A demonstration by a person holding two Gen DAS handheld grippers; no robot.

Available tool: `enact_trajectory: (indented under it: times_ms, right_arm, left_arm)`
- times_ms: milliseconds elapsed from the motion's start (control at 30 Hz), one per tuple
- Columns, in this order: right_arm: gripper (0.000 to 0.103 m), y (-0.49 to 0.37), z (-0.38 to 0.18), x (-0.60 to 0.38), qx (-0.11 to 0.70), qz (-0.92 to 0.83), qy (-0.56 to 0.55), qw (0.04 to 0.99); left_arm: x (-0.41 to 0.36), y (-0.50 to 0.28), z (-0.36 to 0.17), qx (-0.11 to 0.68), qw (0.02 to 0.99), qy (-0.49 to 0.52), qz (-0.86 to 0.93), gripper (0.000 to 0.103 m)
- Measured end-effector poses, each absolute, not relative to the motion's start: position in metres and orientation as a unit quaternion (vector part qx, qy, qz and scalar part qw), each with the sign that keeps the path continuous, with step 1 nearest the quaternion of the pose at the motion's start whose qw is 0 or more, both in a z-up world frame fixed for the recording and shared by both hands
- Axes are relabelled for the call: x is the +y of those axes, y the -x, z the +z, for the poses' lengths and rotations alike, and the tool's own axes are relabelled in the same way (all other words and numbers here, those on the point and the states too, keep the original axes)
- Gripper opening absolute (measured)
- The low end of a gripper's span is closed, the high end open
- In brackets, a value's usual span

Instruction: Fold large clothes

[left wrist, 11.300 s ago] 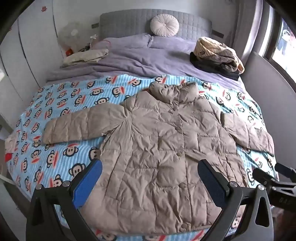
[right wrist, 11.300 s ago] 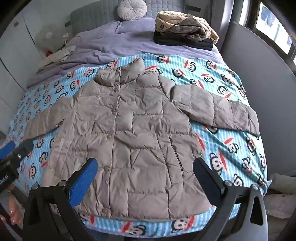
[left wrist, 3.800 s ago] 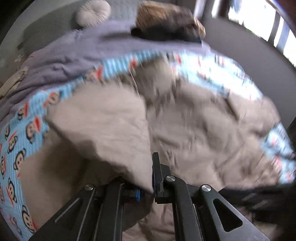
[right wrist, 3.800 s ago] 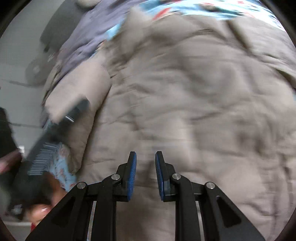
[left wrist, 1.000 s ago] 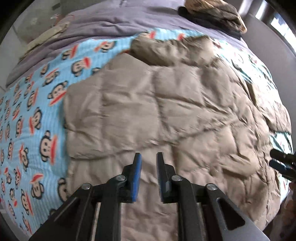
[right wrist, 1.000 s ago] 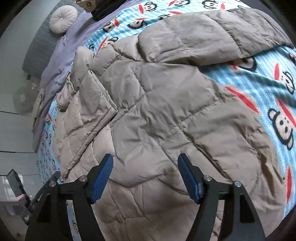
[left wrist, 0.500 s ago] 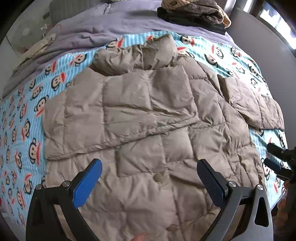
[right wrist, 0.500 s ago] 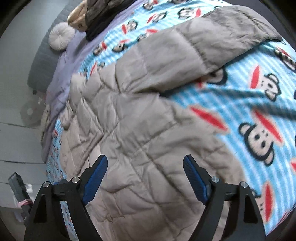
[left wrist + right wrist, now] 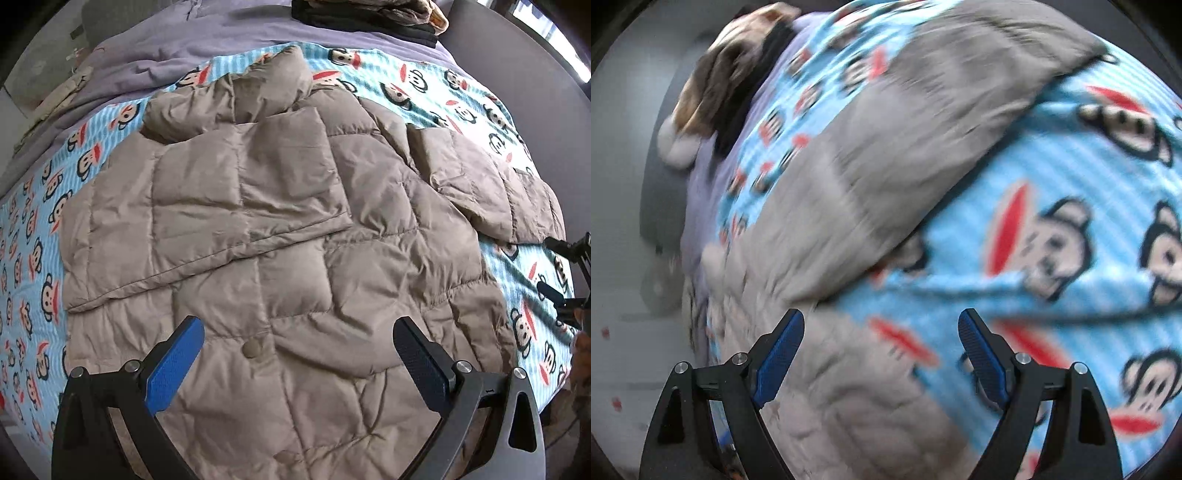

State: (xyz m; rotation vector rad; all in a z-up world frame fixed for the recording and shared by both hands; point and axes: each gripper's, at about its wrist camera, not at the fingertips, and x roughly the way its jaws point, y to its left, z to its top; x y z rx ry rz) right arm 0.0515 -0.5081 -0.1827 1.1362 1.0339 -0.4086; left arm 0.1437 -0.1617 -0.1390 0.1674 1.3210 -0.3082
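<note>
Puffy quilted down jacket [image 9: 280, 236] handles light, soft and slippery (it springs back); pinch the spread sleeve [image 9: 923, 122] at its cuff, since your left gripper [image 9: 299, 354] and right gripper [image 9: 881, 345] both gape empty.

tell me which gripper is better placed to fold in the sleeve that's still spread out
Right. The right gripper hovers open at the jacket's edge with the spread sleeve just ahead; the left gripper, also open, sits over the puffer jacket body, far from it.

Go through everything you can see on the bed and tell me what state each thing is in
Beige quilted puffer coat: flat, buttoned.
Coat's left sleeve: folded across the chest.
Coat's right sleeve: spread out on the monkey-print blue blanket.
Left gripper: open, empty.
Right gripper: open, empty.
Dark and tan clothes pile: stacked.
</note>
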Motion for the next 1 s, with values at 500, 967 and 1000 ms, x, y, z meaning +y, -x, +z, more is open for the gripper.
enact_trajectory:
  times_ms: [500,967,1000]
  right_arm:
    - [0.088,-0.051,-0.233,-0.623,0.326,-0.213,-0.663,0.639]
    - [0.014,-0.079,-0.236,-0.642,0.22,-0.135,-0.74,0.621]
    - [0.014,-0.085,-0.225,-0.64,0.217,-0.121,-0.731,0.636]
  left_arm:
    - [-0.194,-0.158,-0.16,0.625,0.762,-0.089,-0.147,0.102]
    - [-0.187,-0.163,-0.151,0.613,0.774,-0.087,-0.134,0.102]
    - [-0.184,-0.163,-0.151,0.613,0.775,-0.086,-0.132,0.102]
